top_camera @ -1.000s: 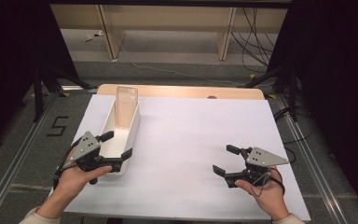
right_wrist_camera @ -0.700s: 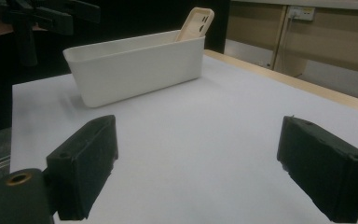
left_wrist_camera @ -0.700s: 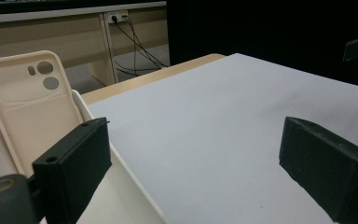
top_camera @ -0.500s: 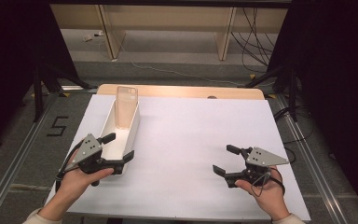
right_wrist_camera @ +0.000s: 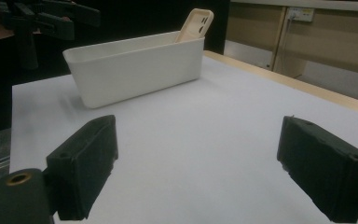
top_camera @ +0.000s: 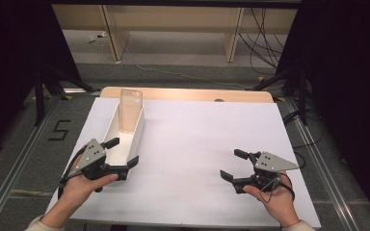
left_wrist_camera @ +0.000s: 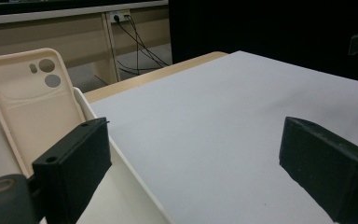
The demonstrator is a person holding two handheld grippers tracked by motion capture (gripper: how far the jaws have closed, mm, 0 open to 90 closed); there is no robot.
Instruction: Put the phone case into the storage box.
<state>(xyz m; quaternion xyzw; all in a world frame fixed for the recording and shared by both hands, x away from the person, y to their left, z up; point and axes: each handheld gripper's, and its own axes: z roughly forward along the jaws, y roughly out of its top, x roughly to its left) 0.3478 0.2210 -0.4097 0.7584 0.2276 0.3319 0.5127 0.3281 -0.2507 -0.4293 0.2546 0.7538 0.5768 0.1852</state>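
Note:
A long white bin [top_camera: 136, 129] [right_wrist_camera: 140, 65] lies lengthwise on the left part of the white table [top_camera: 197, 139]. A beige phone case [top_camera: 130, 109] [left_wrist_camera: 32, 100] [right_wrist_camera: 195, 24] leans upright against its far end, camera holes up. My left gripper [top_camera: 124, 152] [left_wrist_camera: 200, 158] is open at the bin's near end. One jaw is over the bin's inside, the other over the table, with the bin's right wall [left_wrist_camera: 121, 158] between them. My right gripper [top_camera: 231, 163] [right_wrist_camera: 196, 163] is open and holds nothing, low over the table at the near right.
A wooden strip [top_camera: 188, 94] edges the table's far side. Beyond it are the floor, cables [top_camera: 265, 53] and wooden furniture legs [top_camera: 113, 33]. Dark stands flank the table on both sides. A "5" mark [top_camera: 60, 130] is on the floor at the left.
My left gripper has shifted slightly at the bin's near end. The right gripper, the bin and the phone case have not moved.

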